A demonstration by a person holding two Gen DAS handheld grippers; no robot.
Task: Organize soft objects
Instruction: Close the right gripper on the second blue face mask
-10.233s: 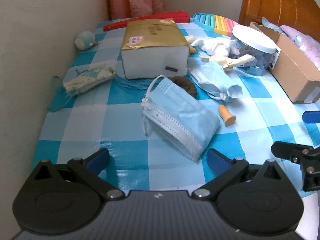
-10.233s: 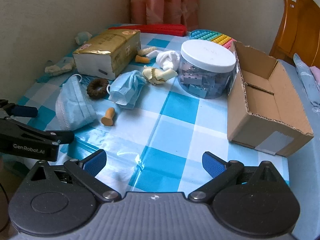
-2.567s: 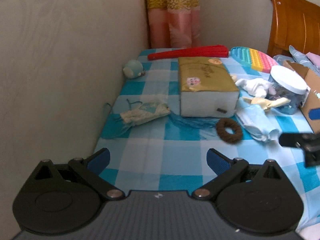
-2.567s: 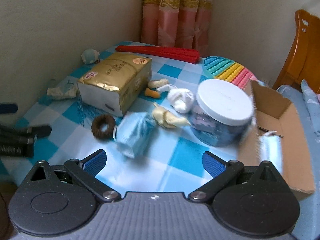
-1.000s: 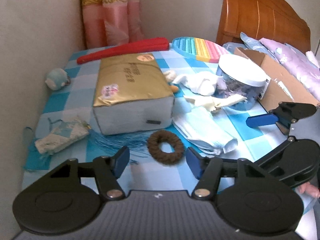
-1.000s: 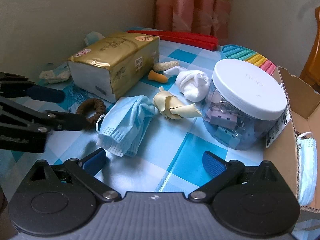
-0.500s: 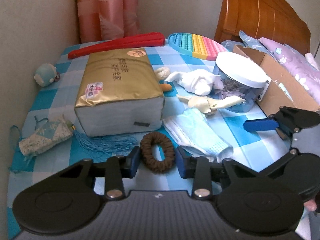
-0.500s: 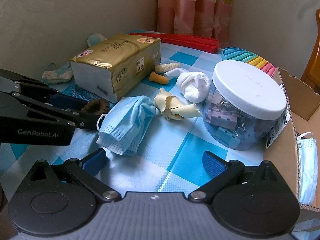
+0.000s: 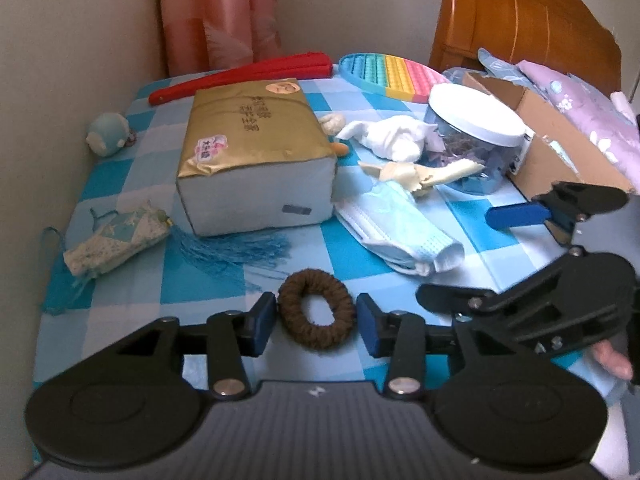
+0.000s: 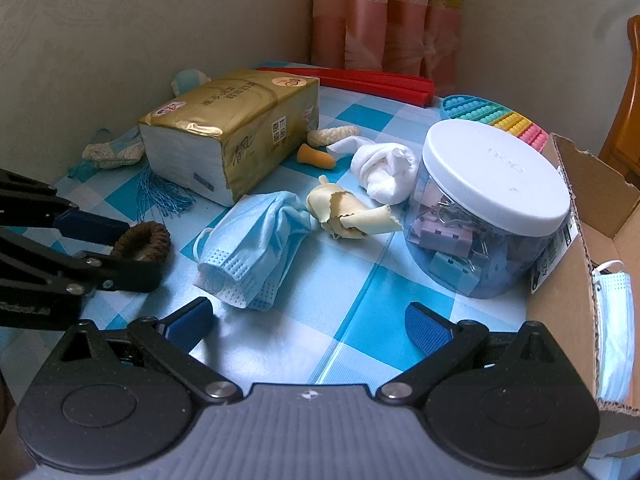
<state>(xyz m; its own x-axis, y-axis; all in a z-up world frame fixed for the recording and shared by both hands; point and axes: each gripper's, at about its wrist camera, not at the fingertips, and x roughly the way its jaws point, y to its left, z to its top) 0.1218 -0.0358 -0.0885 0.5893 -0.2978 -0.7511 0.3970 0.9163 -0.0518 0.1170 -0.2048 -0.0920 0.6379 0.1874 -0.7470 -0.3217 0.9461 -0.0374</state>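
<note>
Between pads of left tongs (image 9: 316,318): brown hair tie (image 9: 316,314), lying on checked desk (image 9: 132,296), both pads touching its sides, pinching it. Right tongs (image 10: 310,322) spread wide, holding nothing, hovering over desk just short of crumpled blue mask (image 10: 256,246). Beyond mask: yellow cloth (image 10: 348,216), white sock (image 10: 384,172), orange earplug (image 10: 314,157). Gold tissue pack (image 10: 236,128) with Chinese print, not readable. Clear jar of binder clips (image 10: 486,208), embossed lid lettering unclear. Far right: cardboard box (image 10: 560,312), second mask (image 10: 612,328) hanging inside.
</note>
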